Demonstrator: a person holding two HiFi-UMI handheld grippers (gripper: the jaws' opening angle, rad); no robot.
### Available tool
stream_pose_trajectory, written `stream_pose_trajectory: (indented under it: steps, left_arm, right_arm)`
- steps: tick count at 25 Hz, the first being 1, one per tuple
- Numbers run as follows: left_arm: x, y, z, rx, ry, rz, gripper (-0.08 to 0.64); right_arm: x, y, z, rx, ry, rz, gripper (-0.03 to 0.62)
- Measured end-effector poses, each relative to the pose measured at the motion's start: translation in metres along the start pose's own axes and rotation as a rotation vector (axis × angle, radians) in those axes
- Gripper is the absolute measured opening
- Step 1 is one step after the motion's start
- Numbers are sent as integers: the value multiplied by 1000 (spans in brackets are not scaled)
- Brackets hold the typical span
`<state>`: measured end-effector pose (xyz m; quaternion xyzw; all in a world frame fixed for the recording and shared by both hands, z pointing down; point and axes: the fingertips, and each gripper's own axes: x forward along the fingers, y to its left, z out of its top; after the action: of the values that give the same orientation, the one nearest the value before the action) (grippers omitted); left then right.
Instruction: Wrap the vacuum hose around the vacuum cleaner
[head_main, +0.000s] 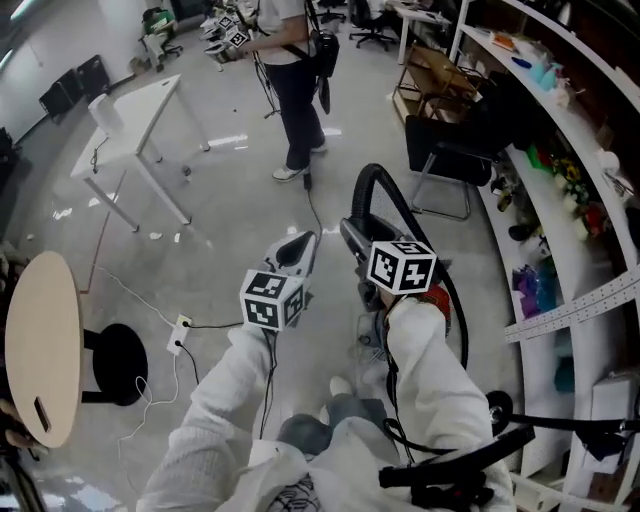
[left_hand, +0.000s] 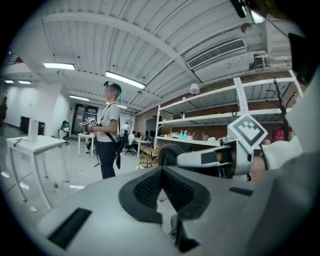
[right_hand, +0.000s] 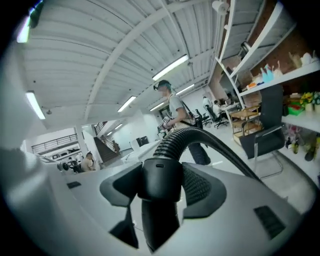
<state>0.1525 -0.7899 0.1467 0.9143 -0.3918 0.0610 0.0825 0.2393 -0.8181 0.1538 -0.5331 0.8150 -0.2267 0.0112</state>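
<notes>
The black ribbed vacuum hose (head_main: 378, 175) rises from my right gripper (head_main: 352, 236), arcs up and drops to the right towards the floor. In the right gripper view the jaws are shut on the hose's smooth black end cuff (right_hand: 160, 182), and the ribbed hose (right_hand: 176, 139) curves away above it. A red part of the vacuum cleaner (head_main: 438, 298) shows beside my right forearm; the rest is hidden. My left gripper (head_main: 300, 246) is held just left of the right one. Its pads (left_hand: 150, 187) meet at the tip with nothing between them, and it touches neither hose nor vacuum.
A person (head_main: 292, 80) stands a few steps ahead. A white table (head_main: 140, 110) and a round wooden table (head_main: 40, 345) are at the left. A black chair (head_main: 450, 150) and long shelves (head_main: 560, 120) line the right. A power strip with cables (head_main: 180, 335) lies on the floor.
</notes>
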Motion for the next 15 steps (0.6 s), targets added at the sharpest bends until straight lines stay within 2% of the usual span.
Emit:
stream_pose_trajectory:
  steps: [3,5,8,12,15]
  left_arm:
    - [-16,43,-25,-15,21,62,2]
    - [-35,67,-47,-49,32,86,2]
    - [-64,85,-89,-102,70,92,2]
    - [-56,93,-111,-90,129,47,2]
    - [-12,78,-90,-76,115,-4,2]
  right_arm:
    - [47,19,-54,37,84,47,241]
    - [72,31,-92,19,140,50,240]
    - [81,24,-110,44,101,-16,239]
    - [69,-14,-56,18,-39,-120,239]
    - [53,-53,-1,51,-117,-184,239]
